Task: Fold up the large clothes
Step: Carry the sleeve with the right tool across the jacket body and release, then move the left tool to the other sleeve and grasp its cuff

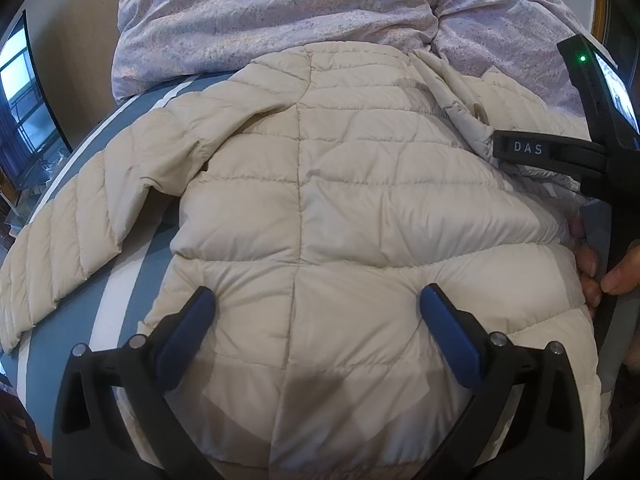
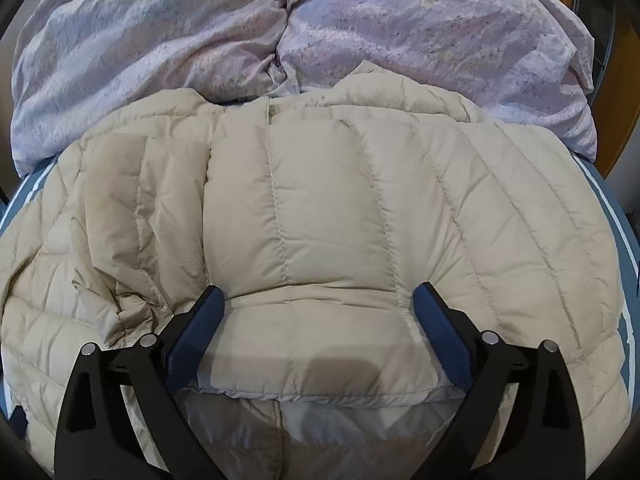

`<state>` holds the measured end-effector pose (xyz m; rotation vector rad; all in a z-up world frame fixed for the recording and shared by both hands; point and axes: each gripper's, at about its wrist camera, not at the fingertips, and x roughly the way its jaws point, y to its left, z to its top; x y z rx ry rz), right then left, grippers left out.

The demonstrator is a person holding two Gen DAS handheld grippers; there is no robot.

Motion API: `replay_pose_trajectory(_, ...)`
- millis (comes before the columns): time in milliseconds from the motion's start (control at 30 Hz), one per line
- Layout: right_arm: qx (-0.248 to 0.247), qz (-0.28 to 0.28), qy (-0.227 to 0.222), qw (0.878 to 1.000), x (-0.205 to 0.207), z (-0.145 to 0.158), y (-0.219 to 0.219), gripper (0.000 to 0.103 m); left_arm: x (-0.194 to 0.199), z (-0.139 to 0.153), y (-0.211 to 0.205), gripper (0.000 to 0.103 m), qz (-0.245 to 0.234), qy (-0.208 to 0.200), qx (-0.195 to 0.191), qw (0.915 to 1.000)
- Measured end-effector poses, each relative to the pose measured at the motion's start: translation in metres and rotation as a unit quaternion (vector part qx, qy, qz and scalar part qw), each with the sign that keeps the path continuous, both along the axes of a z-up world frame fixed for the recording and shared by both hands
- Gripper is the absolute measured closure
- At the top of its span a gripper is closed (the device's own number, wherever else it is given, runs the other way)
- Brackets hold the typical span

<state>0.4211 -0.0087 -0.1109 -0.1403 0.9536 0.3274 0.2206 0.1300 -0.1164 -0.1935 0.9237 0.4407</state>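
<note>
A cream quilted down jacket (image 1: 360,208) lies spread on a bed, one sleeve (image 1: 60,248) stretched out to the left. My left gripper (image 1: 317,292) is open, its blue-padded fingertips set wide apart and dimpling the jacket's lower back. At the right edge of the left wrist view, the right gripper's fingers (image 1: 528,148) reach over the jacket's side, with a hand (image 1: 620,276) on its handle. In the right wrist view the jacket (image 2: 328,216) shows a panel folded over. My right gripper (image 2: 319,290) is open wide, its tips resting on that puffy fold.
A rumpled lilac duvet (image 1: 280,8) (image 2: 400,20) is heaped just beyond the jacket's collar. The sheet (image 1: 52,328) (image 2: 604,188) is blue with white stripes. A dark screen (image 1: 24,100) stands at the far left, past the bed's edge.
</note>
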Motion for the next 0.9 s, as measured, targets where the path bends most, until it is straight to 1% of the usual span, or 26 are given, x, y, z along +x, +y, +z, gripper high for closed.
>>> replay_pose_trajectory(67, 0.002, 0.001, 0.004, 1.000, 0.002, -0.001, -0.001, 0.002, -0.001, 0.000, -0.001, 0.002, 0.001, -0.001, 0.002, 1.0000)
replay_pose_trajectory(267, -0.002, 0.000, 0.007, 1.000, 0.003, -0.002, 0.001, 0.001, -0.002, 0.001, -0.007, 0.002, 0.012, 0.003, 0.021, 0.9997)
replay_pose_trajectory(367, -0.001, 0.000, 0.007, 1.000, 0.002, -0.002, 0.001, 0.001, -0.014, 0.007, -0.001, 0.002, 0.006, -0.012, 0.002, 0.9999)
replay_pose_trajectory(400, -0.001, 0.000, 0.006, 1.000, 0.002, -0.002, 0.001, 0.001, -0.025, 0.012, 0.004, 0.002, 0.006, -0.027, -0.012, 0.9995)
replay_pose_trajectory(500, 0.001, 0.000, 0.007, 1.000, 0.003, -0.003, 0.002, 0.001, -0.052, 0.025, 0.022, 0.002, 0.020, -0.055, -0.022, 0.9980)
replay_pose_trajectory(600, 0.003, 0.000, 0.006, 1.000, 0.003, -0.003, 0.001, 0.001, -0.088, 0.039, 0.056, 0.002, 0.055, -0.075, -0.026, 0.9953)
replay_pose_trajectory(667, 0.004, -0.001, 0.006, 1.000, 0.003, -0.003, 0.001, 0.001, -0.115, 0.047, 0.087, 0.002, 0.095, -0.080, -0.019, 0.9922)
replay_pose_trajectory(767, 0.004, -0.001, 0.006, 1.000, 0.002, -0.003, 0.001, 0.001, -0.147, 0.052, 0.123, 0.002, 0.154, -0.059, 0.009, 0.9863)
replay_pose_trajectory(800, 0.004, -0.001, 0.006, 1.000, 0.002, -0.003, 0.000, 0.001, -0.155, 0.053, 0.133, 0.002, 0.163, -0.056, 0.008, 0.9851)
replay_pose_trajectory(900, 0.007, -0.001, 0.006, 1.000, 0.001, -0.003, 0.000, 0.001, -0.183, 0.051, 0.171, 0.002, 0.202, -0.053, -0.019, 0.9778)
